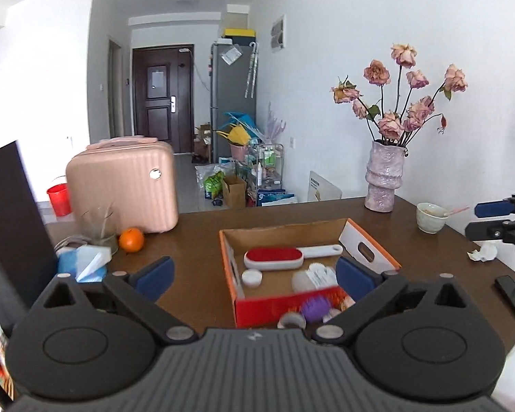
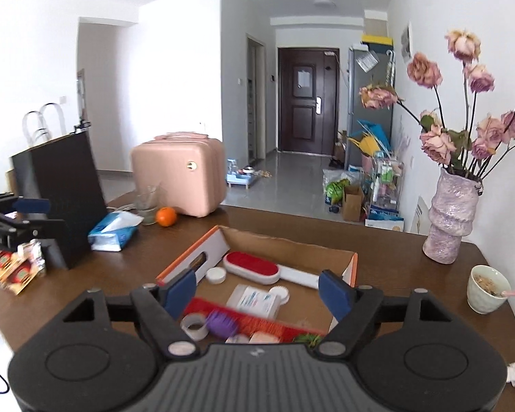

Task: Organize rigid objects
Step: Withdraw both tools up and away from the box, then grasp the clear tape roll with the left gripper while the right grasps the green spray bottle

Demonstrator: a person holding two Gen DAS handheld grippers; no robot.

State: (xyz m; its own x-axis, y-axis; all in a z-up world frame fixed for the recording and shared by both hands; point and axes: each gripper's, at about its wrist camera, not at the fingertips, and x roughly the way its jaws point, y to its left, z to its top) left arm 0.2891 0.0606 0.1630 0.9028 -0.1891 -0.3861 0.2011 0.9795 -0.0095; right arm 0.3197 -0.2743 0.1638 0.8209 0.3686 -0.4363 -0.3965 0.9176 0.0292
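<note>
Both tongs are standing wide and holding nothing: the left tongs (image 1: 254,271) and right tongs (image 2: 259,290) are hovering above the cardboard box (image 1: 285,231) on the worktop (image 1: 195,237). The red lint brush (image 1: 274,257) is lying inside the box.

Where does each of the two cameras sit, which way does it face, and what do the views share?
Left wrist: on the left gripper, looking forward over the open cardboard box toward the door; own open fingers show, right gripper at the right edge.
Right wrist: on the right gripper, same heading from further right; own open fingers show, left gripper at the left edge.
Shared: box, red brush, pink case, vase.
</note>
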